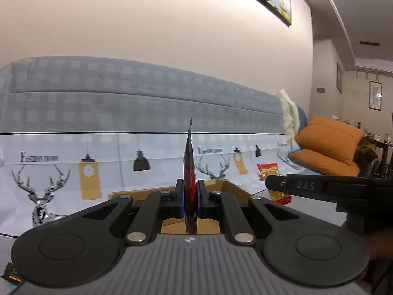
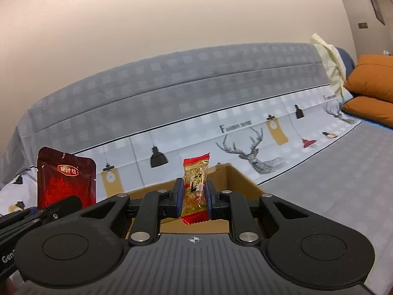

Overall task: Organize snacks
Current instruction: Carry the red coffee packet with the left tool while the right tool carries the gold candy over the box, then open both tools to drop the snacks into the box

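My left gripper point(image 1: 190, 196) is shut on a dark red snack pouch point(image 1: 189, 169), seen edge-on and upright above an open cardboard box point(image 1: 228, 186). The same pouch point(image 2: 65, 179) shows flat-faced at the left of the right wrist view. My right gripper point(image 2: 194, 196) is shut on a small red-and-gold candy bar packet point(image 2: 195, 186), held upright over the box point(image 2: 235, 177). In the left wrist view the right gripper's arm point(image 1: 319, 186) reaches in from the right, with the red-and-gold packet point(image 1: 269, 172) partly hidden behind it.
The box sits on a bed with a grey checked and deer-print cover point(image 2: 245, 127). Orange cushions point(image 1: 329, 145) lie at the right end, also in the right wrist view point(image 2: 371, 91). A small dark packet point(image 1: 9, 274) lies at the lower left.
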{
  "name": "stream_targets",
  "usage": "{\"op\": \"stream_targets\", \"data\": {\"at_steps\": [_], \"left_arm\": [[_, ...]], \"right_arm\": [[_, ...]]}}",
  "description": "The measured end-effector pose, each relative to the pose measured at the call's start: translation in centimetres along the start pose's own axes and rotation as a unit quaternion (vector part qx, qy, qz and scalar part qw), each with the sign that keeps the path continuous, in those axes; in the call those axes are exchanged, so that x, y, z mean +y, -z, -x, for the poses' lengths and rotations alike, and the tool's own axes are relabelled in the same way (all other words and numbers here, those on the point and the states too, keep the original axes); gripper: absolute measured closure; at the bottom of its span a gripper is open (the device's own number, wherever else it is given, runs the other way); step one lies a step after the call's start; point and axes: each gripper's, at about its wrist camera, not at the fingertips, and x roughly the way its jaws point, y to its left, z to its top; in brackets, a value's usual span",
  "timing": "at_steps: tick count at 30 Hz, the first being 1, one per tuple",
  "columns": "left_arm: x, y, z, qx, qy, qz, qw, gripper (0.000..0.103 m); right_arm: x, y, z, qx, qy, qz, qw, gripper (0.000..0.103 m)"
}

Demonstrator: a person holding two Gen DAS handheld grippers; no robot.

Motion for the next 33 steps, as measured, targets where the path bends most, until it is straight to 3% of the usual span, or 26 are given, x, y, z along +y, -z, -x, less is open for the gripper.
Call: {"op": "stream_targets", "data": {"at_steps": [9,33], "left_arm": [[-1.5,0.2,-0.5,-0.003,0.020,-0.011,0.9997,0.094],[-1.6,0.2,-0.5,-0.009,0.032,-0.011,0.9994,0.094]], "right_arm": [[-1.0,-0.1,0.0,-0.005,0.011,0.002,1.000,0.083],[-1.0,0.1,0.9,-0.031,0.014,0.012,0.999,0.083]]}}
